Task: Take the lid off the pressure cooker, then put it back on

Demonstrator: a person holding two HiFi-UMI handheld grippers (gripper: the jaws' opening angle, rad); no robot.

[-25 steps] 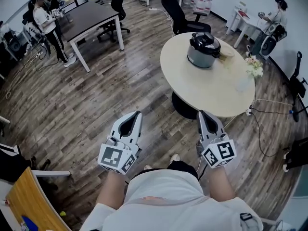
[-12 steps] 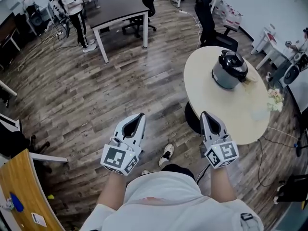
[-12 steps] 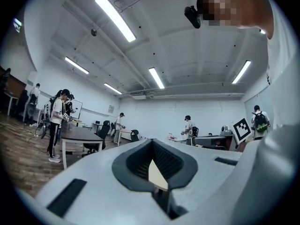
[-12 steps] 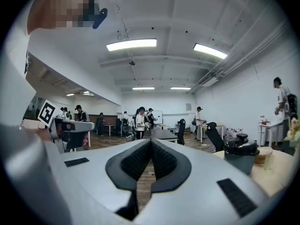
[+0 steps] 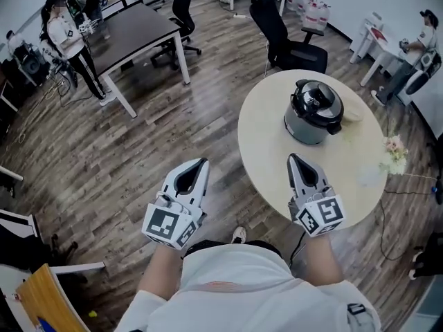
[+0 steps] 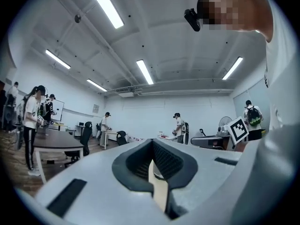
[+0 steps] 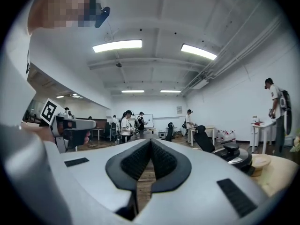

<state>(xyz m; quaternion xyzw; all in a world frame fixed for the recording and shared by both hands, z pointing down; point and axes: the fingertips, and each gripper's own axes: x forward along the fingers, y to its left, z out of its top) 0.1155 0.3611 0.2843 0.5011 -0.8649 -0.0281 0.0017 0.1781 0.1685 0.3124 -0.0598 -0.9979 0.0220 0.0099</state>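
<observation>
Approach is what has changed. In the head view the round tabletop [image 5: 273, 168] has swung from far ahead to just in front of the person. The right tool [image 5: 293, 158] now hangs over its near edge, and the left tool [image 5: 201, 162] is over the wooden floor [image 5: 131, 151] beside it. Both tools are pinched together with nothing in them. The pressure cooker [image 5: 313, 115] stands near the middle of the tabletop with its lid [image 5: 316, 101] seated, well apart from either tool. I judge the lid's removal not yet begun; a reach forward comes first. Counted here: one cooker, one lid, two tools, one bunch of flowers [image 5: 394, 147] near the tabletop's right edge, one dark desk [image 5: 135, 30], two black office chairs, and at least three other people.

In the left gripper view the ribbed pads meet at the tip with nothing between them; four people stand far across the room.

In the right gripper view the jaws are likewise closed and empty. The cooker sits ahead to the right on the tabletop, lid on.
</observation>
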